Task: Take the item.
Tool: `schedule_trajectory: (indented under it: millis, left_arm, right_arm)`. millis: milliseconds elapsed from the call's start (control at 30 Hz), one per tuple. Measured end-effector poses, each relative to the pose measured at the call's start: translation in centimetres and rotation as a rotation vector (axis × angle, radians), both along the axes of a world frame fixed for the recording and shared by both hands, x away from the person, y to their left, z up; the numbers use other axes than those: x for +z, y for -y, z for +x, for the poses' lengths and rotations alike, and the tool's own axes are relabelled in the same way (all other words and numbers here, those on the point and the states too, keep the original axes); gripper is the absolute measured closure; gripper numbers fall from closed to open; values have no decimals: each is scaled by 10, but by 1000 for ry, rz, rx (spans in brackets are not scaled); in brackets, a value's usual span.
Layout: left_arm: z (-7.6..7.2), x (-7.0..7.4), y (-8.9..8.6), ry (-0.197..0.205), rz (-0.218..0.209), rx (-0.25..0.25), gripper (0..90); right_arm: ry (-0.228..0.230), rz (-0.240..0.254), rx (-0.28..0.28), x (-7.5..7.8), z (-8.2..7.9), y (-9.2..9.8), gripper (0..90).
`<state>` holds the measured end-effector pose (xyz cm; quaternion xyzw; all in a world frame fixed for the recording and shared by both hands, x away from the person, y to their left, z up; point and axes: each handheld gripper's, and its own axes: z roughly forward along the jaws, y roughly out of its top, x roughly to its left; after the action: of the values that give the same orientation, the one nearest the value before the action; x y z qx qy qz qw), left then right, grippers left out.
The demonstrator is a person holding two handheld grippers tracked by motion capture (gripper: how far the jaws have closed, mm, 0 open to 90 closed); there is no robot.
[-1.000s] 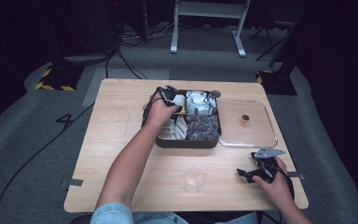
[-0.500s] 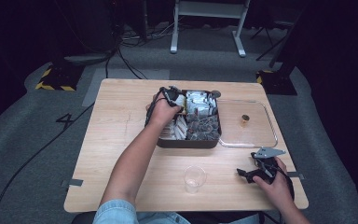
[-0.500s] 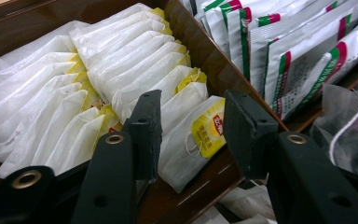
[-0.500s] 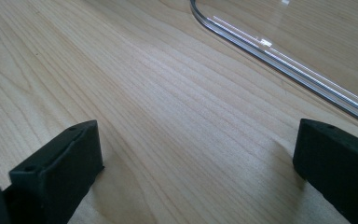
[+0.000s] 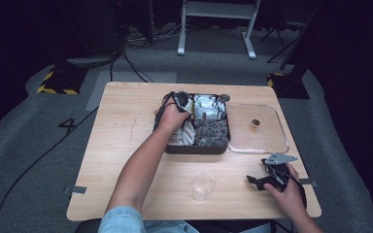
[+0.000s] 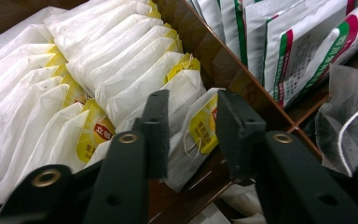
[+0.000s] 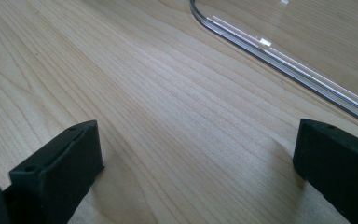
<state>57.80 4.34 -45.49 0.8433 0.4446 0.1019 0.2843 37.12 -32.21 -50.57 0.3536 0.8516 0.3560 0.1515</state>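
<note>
On the wooden worktop a dark compartmented box stands near the middle of the far half, with a clear plastic lid lying flat just beside it toward the right edge; a small brown object rests on that lid. A clear plastic cup stands near the front edge, between the two forearms.

The left hand-held gripper is lowered into the box's far-left part. Its two black jaws are spread apart and straddle a single white tea bag with a yellow tag, which stands at the near end of a packed row of tea bags. The bag sits between the jaws, tilted, with its tag and string showing in the gap; the jaws are close to its sides, but whether they actually touch it cannot be told. Beyond a wooden divider lie white sachets with red and green stripes, and at the right a translucent mesh pouch of dark contents.

The right hand-held gripper rests low over bare worktop near the front right corner, its jaws wide apart with nothing between them. The curved rim of the lid lies ahead of it, apart from the jaws.
</note>
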Motion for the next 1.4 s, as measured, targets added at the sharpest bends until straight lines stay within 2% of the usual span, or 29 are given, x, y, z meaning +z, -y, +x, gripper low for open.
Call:
schedule_trajectory:
  millis: [33, 67, 133, 167, 267, 533, 633, 800, 1200, 1400]
  left_arm:
    - [0, 0, 0, 0, 0, 0, 697]
    - [0, 1, 1, 1, 26, -18, 724]
    - [0, 2, 2, -6, 42, -24, 751]
    - [0, 2, 2, -9, 48, -29, 800]
    - [0, 4, 1, -15, 70, -45, 861]
    - [-1, 6, 0, -15, 78, -60, 894]
    - [-1, 8, -1, 0, 69, -64, 900]
    - [-2, 13, -2, 3, 59, -72, 900]
    - [-6, 38, -9, 62, 28, -89, 900]
    - [-10, 50, -17, 85, -14, -78, 900]
  right_arm:
    - [0, 0, 0, 0, 0, 0, 12]
    - [0, 0, 0, 0, 0, 0, 12]
    - [0, 0, 0, 0, 0, 0, 12]
    - [0, 0, 0, 0, 0, 0, 12]
    - [0, 0, 0, 0, 0, 0, 12]
    - [0, 0, 0, 0, 0, 0, 12]
    - [0, 0, 0, 0, 0, 0, 12]
    - [0, 0, 0, 0, 0, 0, 12]
    - [0, 0, 0, 0, 0, 0, 12]
    - [0, -1, 4, 0, 1, 0, 10]
